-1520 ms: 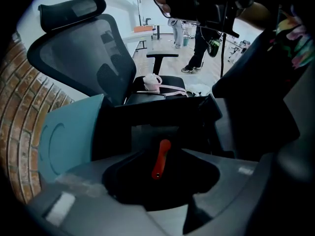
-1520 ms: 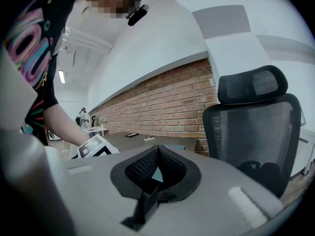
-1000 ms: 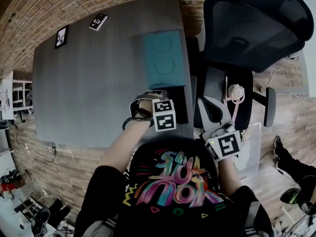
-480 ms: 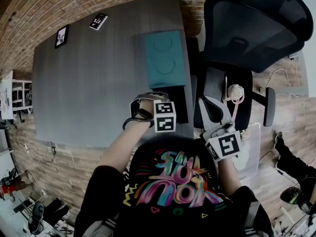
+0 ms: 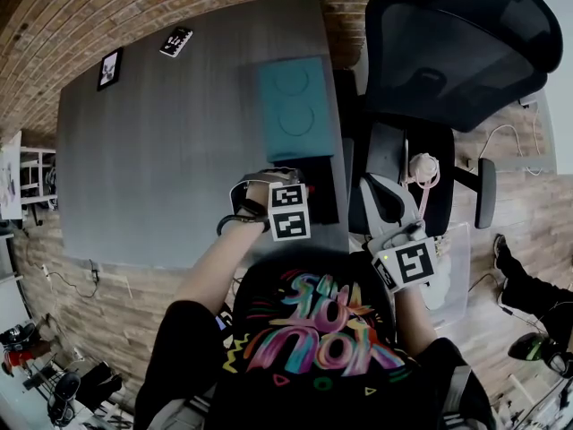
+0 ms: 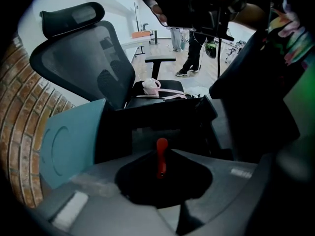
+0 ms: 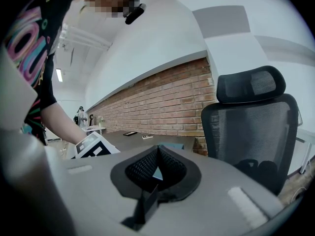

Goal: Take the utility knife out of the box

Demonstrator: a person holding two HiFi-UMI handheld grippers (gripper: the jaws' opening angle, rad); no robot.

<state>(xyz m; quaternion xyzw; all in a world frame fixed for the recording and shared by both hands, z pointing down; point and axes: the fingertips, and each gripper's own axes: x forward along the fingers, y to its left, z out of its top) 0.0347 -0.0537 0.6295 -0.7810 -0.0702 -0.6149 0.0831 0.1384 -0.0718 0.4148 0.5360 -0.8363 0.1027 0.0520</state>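
The open black box [image 5: 320, 189] stands at the table's right edge, and its teal lid [image 5: 293, 107] lies just beyond it. My left gripper [image 5: 286, 179] points steeply down into the box. In the left gripper view its jaws [image 6: 161, 157] are closed on the red utility knife [image 6: 161, 149], which stands up between the tips above the box's dark inside [image 6: 147, 129]. The teal lid [image 6: 69, 141] shows to the left. My right gripper [image 5: 380, 192] hangs off the table beside the chair; its jaws [image 7: 157, 150] meet with nothing in them.
A black mesh office chair [image 5: 448, 52] stands right against the table's right side, with a pink-and-white object [image 5: 424, 167] on its seat. A phone [image 5: 176, 40] and a small framed picture [image 5: 110, 67] lie at the far left of the grey table [image 5: 161, 159]. A brick wall runs behind.
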